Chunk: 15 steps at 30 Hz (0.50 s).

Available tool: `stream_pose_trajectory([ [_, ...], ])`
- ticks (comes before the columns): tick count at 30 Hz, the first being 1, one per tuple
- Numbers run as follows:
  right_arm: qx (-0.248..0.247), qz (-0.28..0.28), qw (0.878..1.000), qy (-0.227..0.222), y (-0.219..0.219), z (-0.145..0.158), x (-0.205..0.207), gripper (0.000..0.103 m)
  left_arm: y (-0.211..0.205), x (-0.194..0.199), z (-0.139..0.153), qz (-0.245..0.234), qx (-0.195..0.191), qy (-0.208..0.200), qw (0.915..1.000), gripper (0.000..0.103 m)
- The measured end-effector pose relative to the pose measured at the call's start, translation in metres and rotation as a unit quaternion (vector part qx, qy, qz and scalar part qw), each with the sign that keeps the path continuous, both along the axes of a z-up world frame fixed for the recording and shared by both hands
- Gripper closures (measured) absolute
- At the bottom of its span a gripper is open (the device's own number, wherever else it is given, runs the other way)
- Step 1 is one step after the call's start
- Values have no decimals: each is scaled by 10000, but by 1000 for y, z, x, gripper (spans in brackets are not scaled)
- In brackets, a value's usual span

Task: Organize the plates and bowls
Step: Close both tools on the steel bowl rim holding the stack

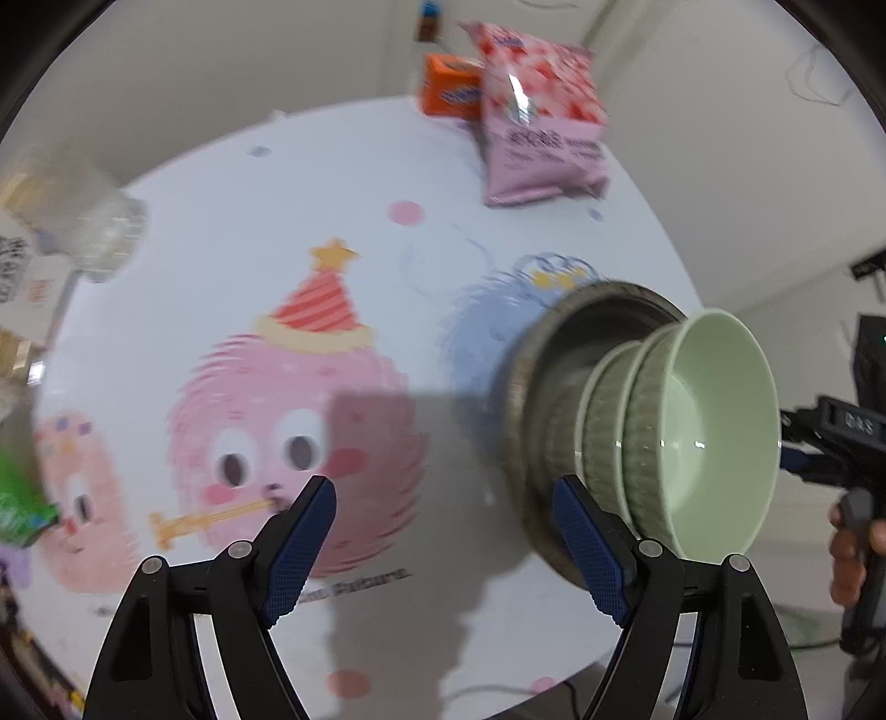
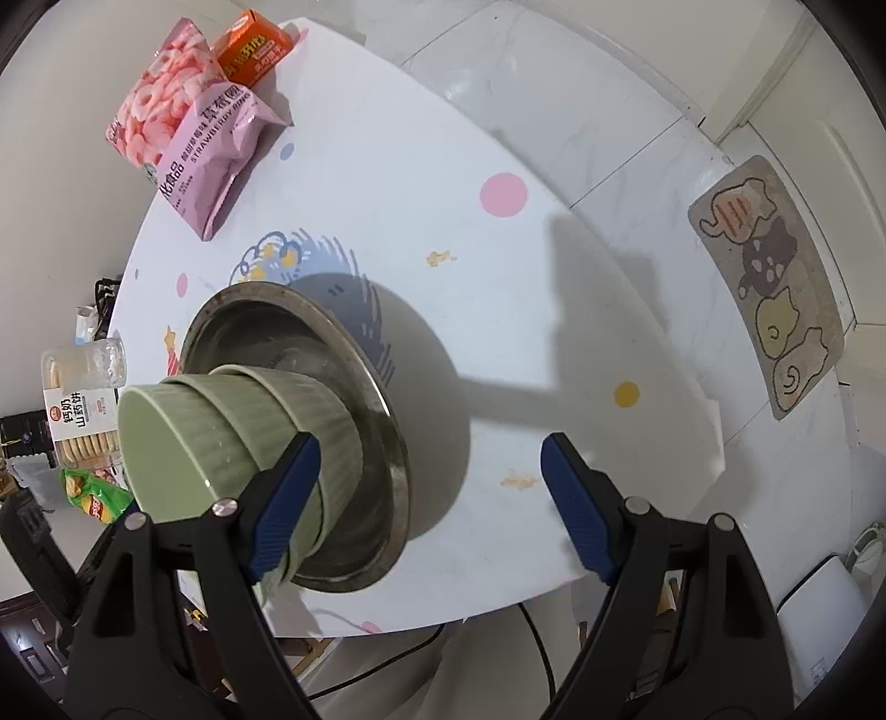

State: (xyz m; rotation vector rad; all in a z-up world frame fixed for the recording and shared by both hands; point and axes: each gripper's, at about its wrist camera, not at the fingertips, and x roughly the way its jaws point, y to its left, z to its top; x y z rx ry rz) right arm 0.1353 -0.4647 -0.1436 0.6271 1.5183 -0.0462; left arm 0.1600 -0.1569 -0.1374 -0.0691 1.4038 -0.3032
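Note:
Two or three ribbed green bowls (image 1: pixel 692 437) are nested in a stack that stands in a steel plate (image 1: pixel 559 354) on the cartoon-print table (image 1: pixel 288 232). My left gripper (image 1: pixel 443 545) is open and empty, above the table to the left of the stack. In the right wrist view the same green bowls (image 2: pixel 221 443) sit in the steel plate (image 2: pixel 354 365). My right gripper (image 2: pixel 426 504) is open and empty, its left finger in front of the bowls, touching nothing that I can see. The right gripper's body shows at the left wrist view's right edge (image 1: pixel 847 448).
A pink snack bag (image 2: pixel 194 138) and an orange box (image 2: pixel 252 50) lie at the table's far end. A biscuit jar (image 2: pixel 83 399) and green chip bag (image 2: pixel 97 498) sit beyond the bowls. The table edge (image 2: pixel 637 310) drops to a tiled floor with a mat (image 2: pixel 775 288).

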Motion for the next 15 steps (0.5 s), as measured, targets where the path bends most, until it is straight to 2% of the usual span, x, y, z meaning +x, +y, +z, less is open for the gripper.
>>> stream_pose_trajectory([
  [4, 93, -20, 9999, 94, 1, -10, 7, 21, -13, 6, -16, -336, -22, 45, 9994, 21],
  [9, 442, -288, 9985, 160, -6, -28, 16, 21, -6, 21, -33, -237, -560, 274, 9978, 21],
  [11, 628, -335, 9972, 243, -9, -35, 20, 21, -5, 23, -35, -323, -548, 308, 9975, 22],
  [12, 706, -329, 9967, 243, -8, -37, 21, 23, -6, 24, -37, -432, -567, 332, 9969, 24],
  [15, 818, -257, 9962, 181, -8, -38, 23, 26, -13, 26, -43, -803, -691, 477, 9932, 45],
])
